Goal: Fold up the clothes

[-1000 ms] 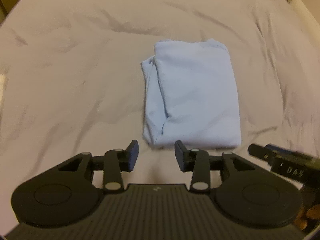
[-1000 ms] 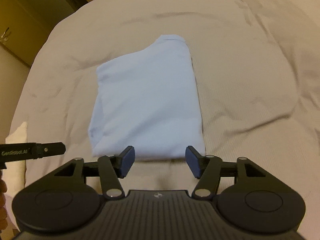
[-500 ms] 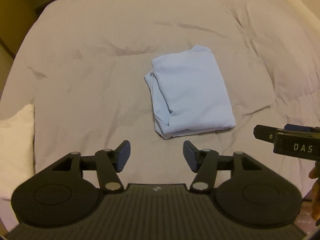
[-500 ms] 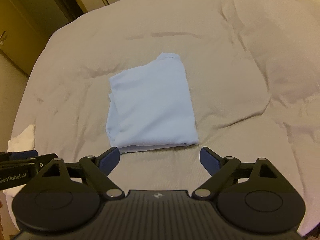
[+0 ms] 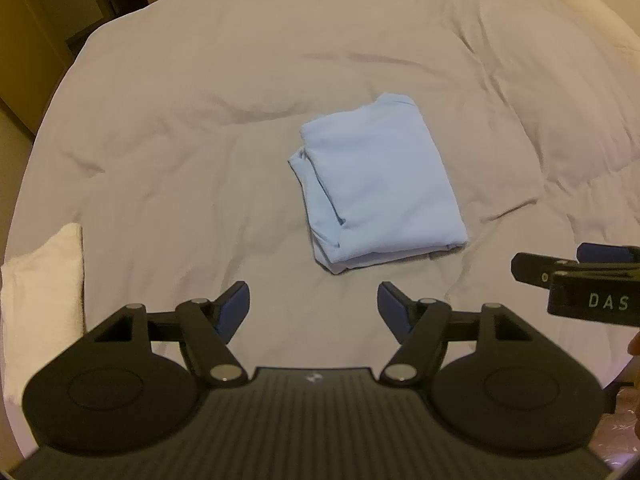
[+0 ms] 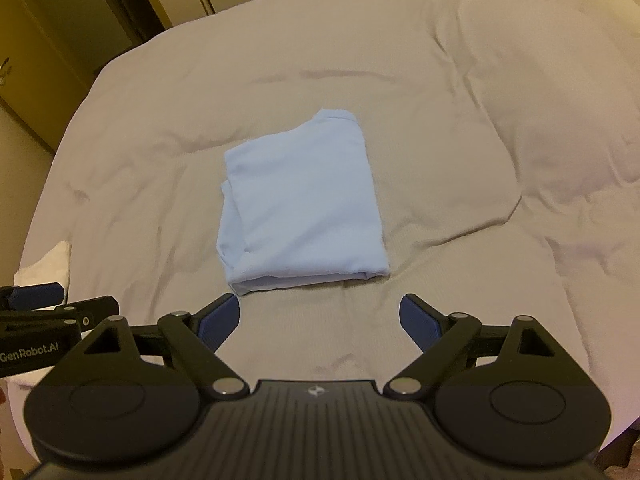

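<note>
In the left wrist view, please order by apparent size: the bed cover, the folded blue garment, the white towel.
1. bed cover, largest.
2. folded blue garment.
3. white towel; it is cut by the frame edge, so this rank is unsure.

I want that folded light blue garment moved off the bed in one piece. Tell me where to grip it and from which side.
Take the light blue garment by its near folded edge, coming in low from the near side with both tongs. That edge looks thick, closed and straight, so the layers should stay together; the left side shows loose, stepped layers that would likely spill. The near edge lies just beyond both open tongs.
</note>
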